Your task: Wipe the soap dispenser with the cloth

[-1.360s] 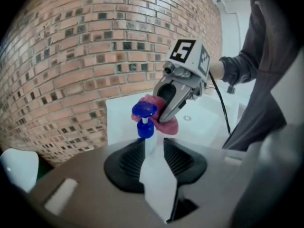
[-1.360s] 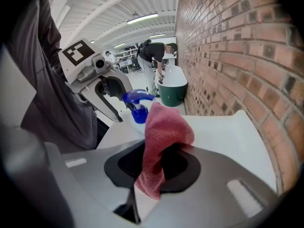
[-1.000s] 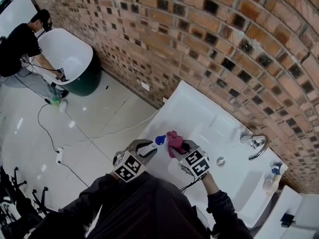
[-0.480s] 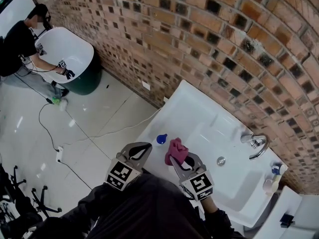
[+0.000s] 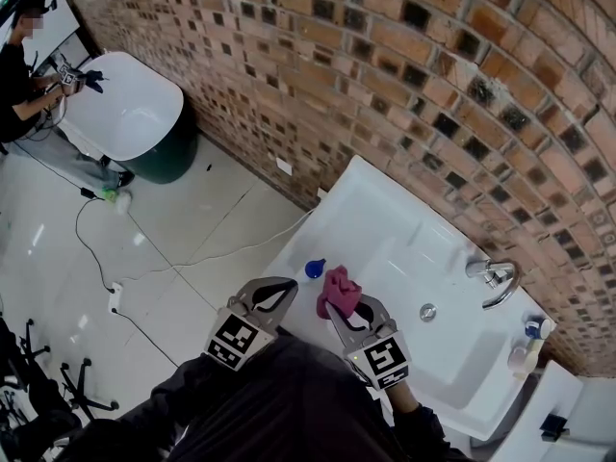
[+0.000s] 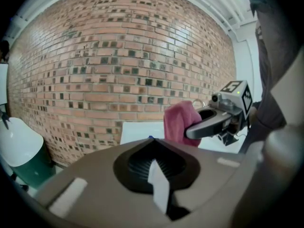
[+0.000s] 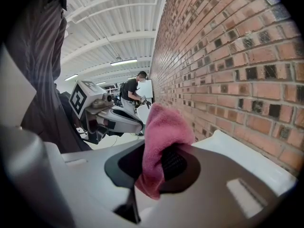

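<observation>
A curved brick wall (image 5: 433, 85) fills the upper part of the head view, with a glossy pale floor (image 5: 164, 248) seen below it at the left. A long white sink (image 5: 385, 219) is set against the wall. A white tub (image 5: 125, 109) on a dark green base is placed far off at the upper left, and a person (image 5: 19, 75) in dark clothes is seen beside it.

Two handheld grippers are raised above the sink's near edge. The left gripper (image 5: 291, 285) is clenched, with nothing between its jaws. The right gripper (image 5: 335, 308) is clamped on a pink cloth (image 5: 339, 290), which is bunched above the jaws. A chrome faucet (image 5: 493, 277) is mounted at the sink's right. The soap dispenser (image 5: 315, 269), of which only a blue top can be seen, stands on the sink's left rim, just beyond the left gripper's tips and apart from the cloth.
</observation>
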The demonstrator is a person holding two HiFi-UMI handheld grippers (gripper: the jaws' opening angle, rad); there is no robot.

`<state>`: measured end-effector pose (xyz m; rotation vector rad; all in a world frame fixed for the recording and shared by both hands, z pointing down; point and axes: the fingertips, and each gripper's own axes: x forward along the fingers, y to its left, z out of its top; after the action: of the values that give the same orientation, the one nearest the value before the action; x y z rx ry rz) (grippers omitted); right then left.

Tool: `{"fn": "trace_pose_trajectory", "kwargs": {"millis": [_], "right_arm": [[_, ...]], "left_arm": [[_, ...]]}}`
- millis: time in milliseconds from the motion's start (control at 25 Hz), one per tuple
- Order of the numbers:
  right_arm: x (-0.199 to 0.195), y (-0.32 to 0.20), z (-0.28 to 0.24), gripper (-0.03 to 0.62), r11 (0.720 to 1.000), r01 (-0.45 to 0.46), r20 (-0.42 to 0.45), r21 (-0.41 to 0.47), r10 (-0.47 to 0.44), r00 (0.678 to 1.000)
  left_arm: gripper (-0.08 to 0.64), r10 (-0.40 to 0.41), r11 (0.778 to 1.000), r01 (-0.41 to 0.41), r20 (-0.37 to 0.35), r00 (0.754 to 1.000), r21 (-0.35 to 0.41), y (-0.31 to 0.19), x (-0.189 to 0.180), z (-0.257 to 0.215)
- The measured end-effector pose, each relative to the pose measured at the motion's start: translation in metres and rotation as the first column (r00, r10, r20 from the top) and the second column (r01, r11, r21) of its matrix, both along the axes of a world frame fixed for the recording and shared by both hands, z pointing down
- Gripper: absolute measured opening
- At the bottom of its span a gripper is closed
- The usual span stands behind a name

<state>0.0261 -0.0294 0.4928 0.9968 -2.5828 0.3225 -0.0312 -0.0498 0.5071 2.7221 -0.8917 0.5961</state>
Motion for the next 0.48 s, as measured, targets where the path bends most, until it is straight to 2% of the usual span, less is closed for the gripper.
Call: {"fn": "trace_pose_trajectory", "kwargs": {"millis": [480], "right_arm": [[-0.0058, 0.0023, 0.0001, 0.069, 1.000, -0.002, 0.000, 0.000, 0.002, 1.000]], "left_arm": [[0.000, 0.062, 0.998, -0.062, -0.031, 0.998, 0.006, 0.0073, 0.0033, -0.0032]]}}
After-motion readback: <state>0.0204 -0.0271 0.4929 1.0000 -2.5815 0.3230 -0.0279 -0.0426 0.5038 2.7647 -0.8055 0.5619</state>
